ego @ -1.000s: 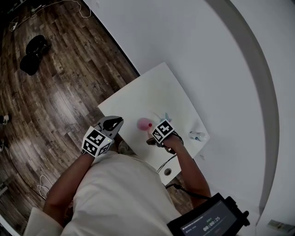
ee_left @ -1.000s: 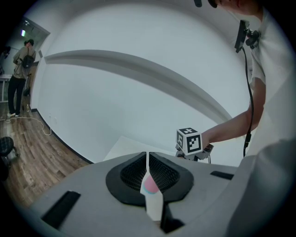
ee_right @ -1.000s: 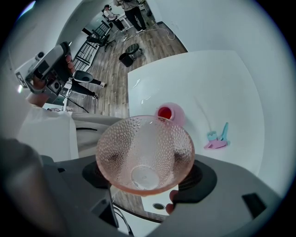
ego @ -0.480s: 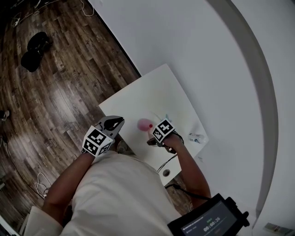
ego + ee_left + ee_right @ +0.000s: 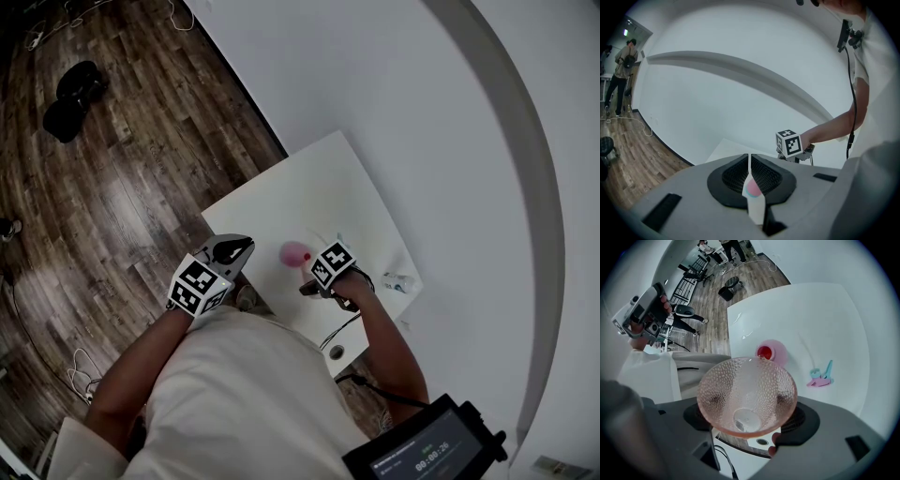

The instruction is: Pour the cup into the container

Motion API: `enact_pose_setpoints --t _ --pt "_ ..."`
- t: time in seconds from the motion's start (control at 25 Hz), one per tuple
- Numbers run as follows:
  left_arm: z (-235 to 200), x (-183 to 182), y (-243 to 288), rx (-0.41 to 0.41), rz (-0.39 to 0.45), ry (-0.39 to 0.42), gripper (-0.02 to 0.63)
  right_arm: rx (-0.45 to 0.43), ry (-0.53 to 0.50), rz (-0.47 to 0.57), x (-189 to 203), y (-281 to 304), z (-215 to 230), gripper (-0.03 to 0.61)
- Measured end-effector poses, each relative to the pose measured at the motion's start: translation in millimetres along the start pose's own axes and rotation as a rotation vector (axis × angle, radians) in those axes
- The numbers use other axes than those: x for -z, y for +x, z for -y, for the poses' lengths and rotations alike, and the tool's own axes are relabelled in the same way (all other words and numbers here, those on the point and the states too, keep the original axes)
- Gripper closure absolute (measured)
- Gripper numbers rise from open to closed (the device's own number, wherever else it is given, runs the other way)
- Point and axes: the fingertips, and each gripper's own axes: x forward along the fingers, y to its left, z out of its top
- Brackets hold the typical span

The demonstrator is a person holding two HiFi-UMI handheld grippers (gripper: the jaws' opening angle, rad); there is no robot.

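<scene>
My right gripper (image 5: 750,416) is shut on a clear pink dimpled cup (image 5: 746,397). The cup's mouth faces the camera and it looks empty inside. Just beyond its rim a pink container (image 5: 771,351) with red contents stands on the white table (image 5: 825,315). In the head view the container (image 5: 295,253) sits just left of the right gripper (image 5: 317,279). My left gripper (image 5: 230,253) hovers at the table's near left edge. Its jaws (image 5: 750,173) are shut on nothing, and only a thin slit between them shows a bit of the container.
Small pink and teal pieces (image 5: 820,376) lie on the table to the right of the container. A small clear object (image 5: 398,278) rests near the table's right edge. A black bag (image 5: 70,98) lies on the wooden floor. A person (image 5: 621,61) stands far off by the wall.
</scene>
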Motion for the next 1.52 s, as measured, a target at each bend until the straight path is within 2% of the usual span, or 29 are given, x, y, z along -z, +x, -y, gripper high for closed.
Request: enact_pose_setpoints --t 0.56,0.8,1.52 --pt "-1.8 4.5 -1.0 0.005 0.004 -0.004 0.601 -0.003 -0.003 -0.027 -1.5 -0.4 -1.0 0.202" --pt "-4.9 -13.2 -7.5 0.008 0.004 -0.010 0.601 -0.005 0.003 -0.048 -5.3 -21.2 -7.4 0.202" --pt "-8.5 -7.9 3.3 0.012 0.009 -0.012 0.603 -0.024 0.015 -0.087 0.6 -18.3 -1.9 0.202"
